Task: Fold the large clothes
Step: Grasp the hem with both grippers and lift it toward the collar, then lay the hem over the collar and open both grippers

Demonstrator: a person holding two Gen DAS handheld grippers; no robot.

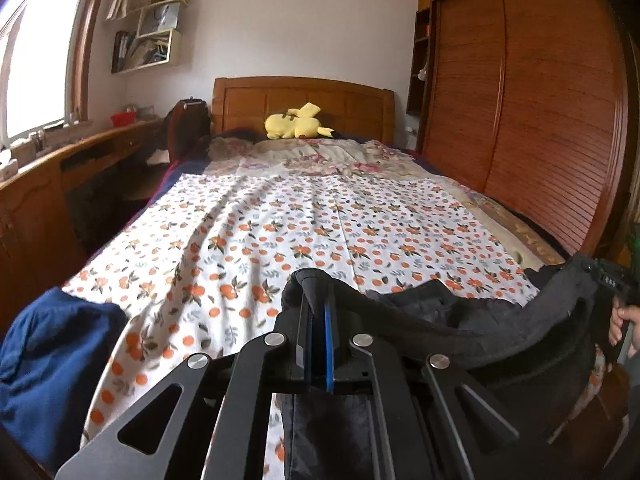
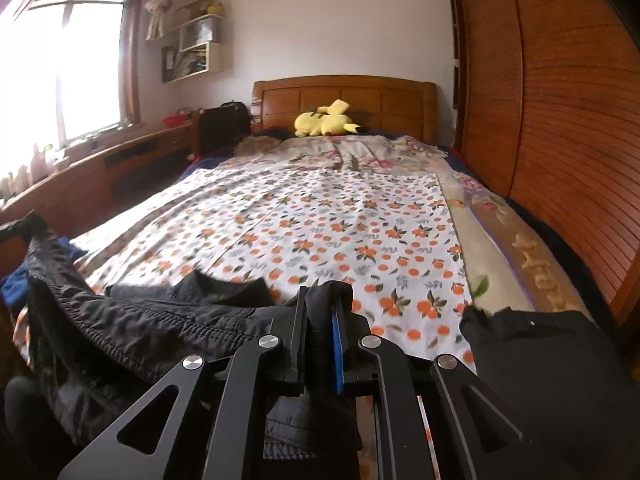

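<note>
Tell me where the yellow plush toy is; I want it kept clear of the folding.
In both wrist views the yellow plush toy lies at the far end of the bed, against the wooden headboard, beyond the orange-print sheet.

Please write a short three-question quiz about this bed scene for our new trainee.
1. True or false: both tools are shut on the same black garment.
2. What lies on the near left corner of the bed in the left wrist view? A) a blue garment B) a red towel C) a pillow
3. Fill in: the yellow plush toy rests by the wooden ____.

Key:
1. True: the left tool and right tool each pinch the black garment, stretched between them.
2. A, the blue garment.
3. Headboard, behind the yellow plush toy.
</note>
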